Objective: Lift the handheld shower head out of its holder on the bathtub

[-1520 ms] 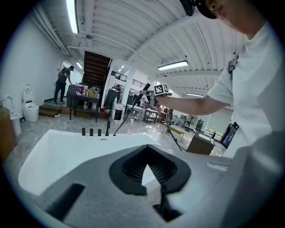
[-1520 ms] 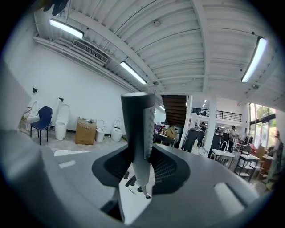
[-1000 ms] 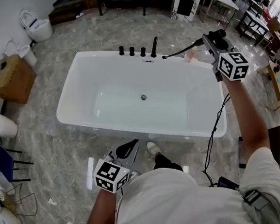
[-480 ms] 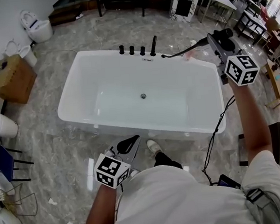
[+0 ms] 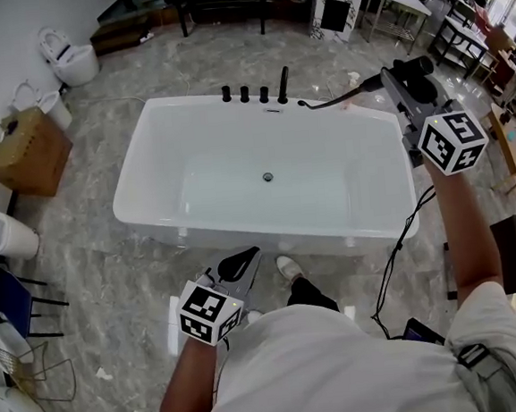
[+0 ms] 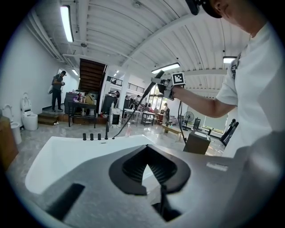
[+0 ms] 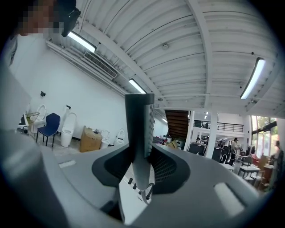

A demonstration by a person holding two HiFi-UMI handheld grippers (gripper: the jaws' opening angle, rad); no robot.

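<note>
**Handheld shower head, lifted clear of the tub fittings**

Item: shower head (image 5: 412, 65), a slim matte black wand. The right gripper (image 5: 401, 75) clamps it across the handle, above the far right corner of the glossy white bathtub (image 5: 269, 233). A thin dark hose (image 5: 330, 101) runs to the row of black cylindrical fittings (image 5: 244, 93) on the far rim. Left gripper (image 5: 240, 264): jaws together, empty, outside the near rim. Handling: raise gently, grip the smooth handle firmly, and leave the hose slack rather than taut.
</note>
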